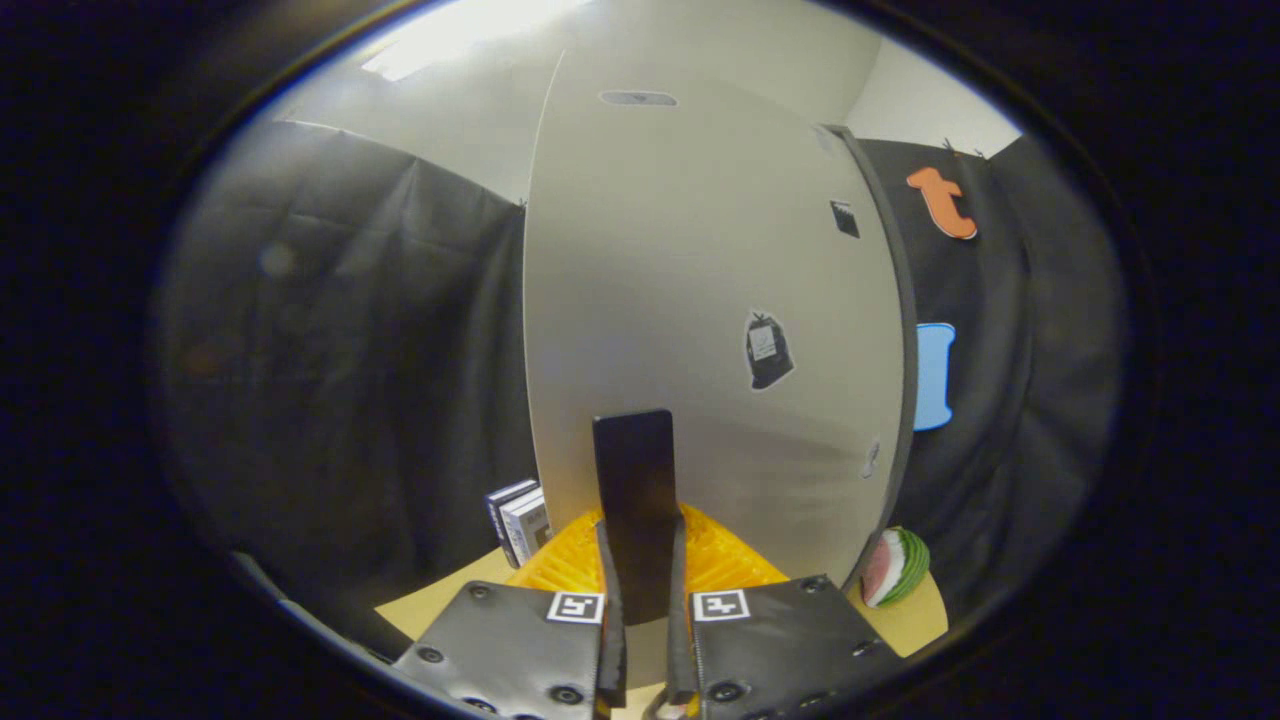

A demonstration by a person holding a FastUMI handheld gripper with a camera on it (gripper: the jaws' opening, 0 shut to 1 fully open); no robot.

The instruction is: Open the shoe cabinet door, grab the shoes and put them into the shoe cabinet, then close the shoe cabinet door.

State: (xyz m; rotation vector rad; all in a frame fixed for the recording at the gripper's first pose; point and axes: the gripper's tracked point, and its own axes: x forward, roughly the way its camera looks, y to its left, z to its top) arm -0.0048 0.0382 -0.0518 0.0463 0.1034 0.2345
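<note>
The shoe cabinet's pale door [700, 300] stands close in front of me and rises high above the fingers. A flat black handle [633, 460] sticks out from its lower part, upright. My gripper [641, 530] is shut on this handle, with one finger pressing on each side of its lower end. The door's left edge stands free against the dark cloth. A dark strip of the cabinet frame [905, 330] runs down its right edge. Small stickers [768, 350] dot the door face.
The cabinet stands on a tan wooden surface [450, 595]. A small stack of boxes [520, 523] sits left of the door's foot. A toy watermelon slice [895, 568] lies at its right foot. Black cloth walls close in on both sides.
</note>
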